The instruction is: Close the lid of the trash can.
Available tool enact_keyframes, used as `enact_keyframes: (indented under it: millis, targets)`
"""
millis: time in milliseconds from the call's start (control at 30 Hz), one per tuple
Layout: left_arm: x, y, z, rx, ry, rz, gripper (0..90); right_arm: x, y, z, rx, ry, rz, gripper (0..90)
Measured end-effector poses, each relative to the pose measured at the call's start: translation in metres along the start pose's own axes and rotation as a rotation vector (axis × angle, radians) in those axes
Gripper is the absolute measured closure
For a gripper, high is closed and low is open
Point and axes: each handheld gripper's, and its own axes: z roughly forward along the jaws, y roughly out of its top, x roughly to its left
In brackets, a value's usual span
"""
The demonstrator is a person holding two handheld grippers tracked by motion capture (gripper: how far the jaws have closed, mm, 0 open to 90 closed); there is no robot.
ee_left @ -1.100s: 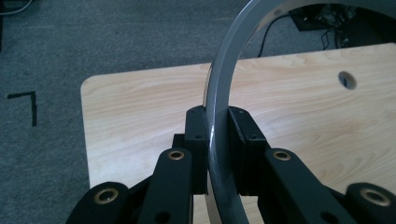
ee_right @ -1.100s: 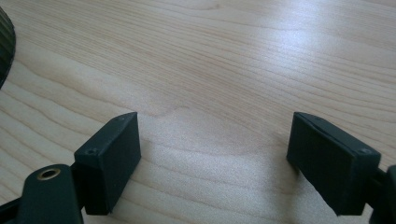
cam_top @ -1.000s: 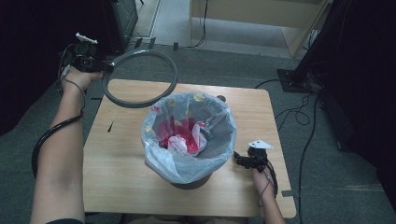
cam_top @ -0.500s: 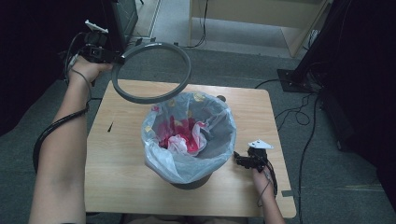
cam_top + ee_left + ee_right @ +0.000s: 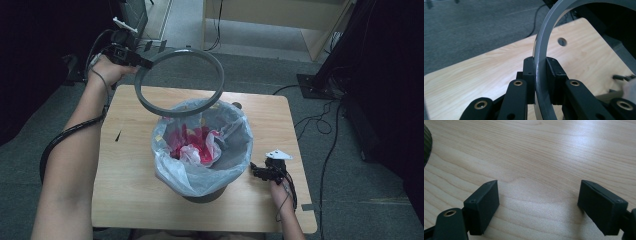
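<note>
ring (image 5: 180, 80) above-behind bin (image 5: 202, 150) | bin mid-table (image 5: 130, 195) | right gripper (image 5: 255, 171) right of bin

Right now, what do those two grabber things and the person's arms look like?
Both grippers, left gripper and right gripper, are black with two blocky jaws and brass-coloured pivot rings. A grey three-cornered plate tops each. A black cable trails along the bare, sleeveless left arm.

Grey carpet floor (image 5: 380, 200), wooden table (image 5: 130, 165), shelving (image 5: 280, 20)
</note>
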Motion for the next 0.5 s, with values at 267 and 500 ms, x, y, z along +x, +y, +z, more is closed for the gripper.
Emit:
enact_keyframes:
  millis: [267, 500]
  targets:
    - [-0.024, -0.002, 0.004, 0.015, -0.058, 0.062, 79.7, 0.000, 0.000, 0.000, 0.000, 0.000, 0.000, 17.2]
    - [-0.045, -0.003, 0.008, 0.023, -0.105, 0.120, 79.7, 0.000, 0.000, 0.000, 0.000, 0.000, -0.001, 17.2]
